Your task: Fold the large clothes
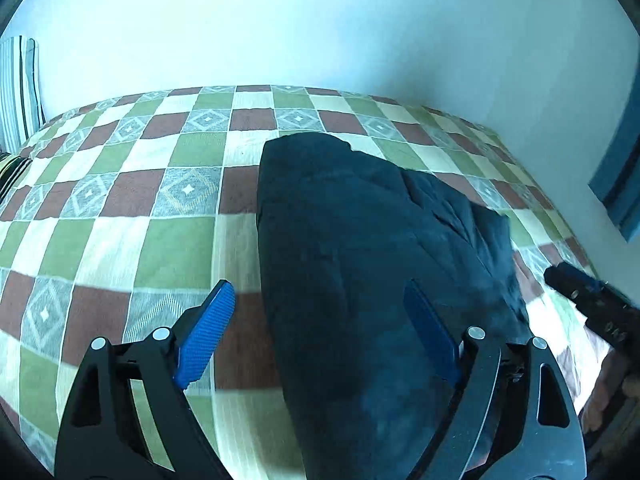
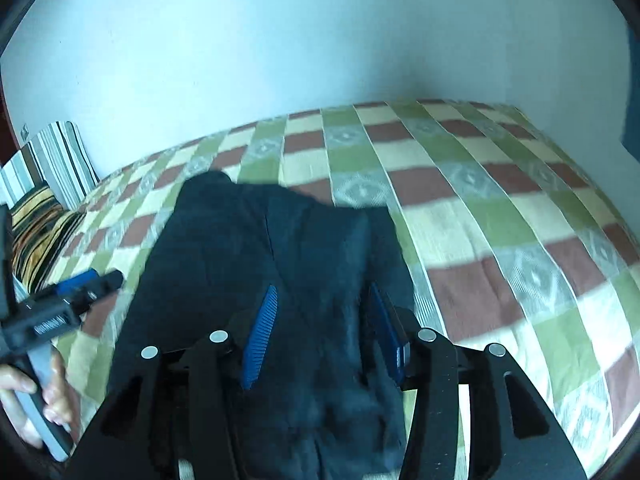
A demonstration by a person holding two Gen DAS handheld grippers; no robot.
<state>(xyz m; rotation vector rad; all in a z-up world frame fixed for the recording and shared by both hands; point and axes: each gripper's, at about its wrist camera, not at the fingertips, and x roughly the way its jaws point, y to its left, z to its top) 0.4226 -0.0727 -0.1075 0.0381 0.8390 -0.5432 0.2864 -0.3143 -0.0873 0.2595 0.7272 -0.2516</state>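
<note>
A dark garment point(image 1: 360, 260) lies on the checked bedspread point(image 1: 120, 200). The left gripper point(image 1: 320, 332) and right gripper point(image 2: 324, 320) hover spread wide over it, holding nothing.

1. My right gripper point(image 2: 324, 320) holds its blue fingers point(image 2: 261, 336) spread apart above the dark garment point(image 2: 264, 248).
2. The garment lies bunched on the checked bed cover point(image 2: 500, 208).
3. My left gripper point(image 2: 86, 284) appears at the left edge, gripped by my hand point(image 2: 36, 404).
4. Striped pillows point(image 2: 48, 184) rest against the wall point(image 2: 320, 40).
</note>
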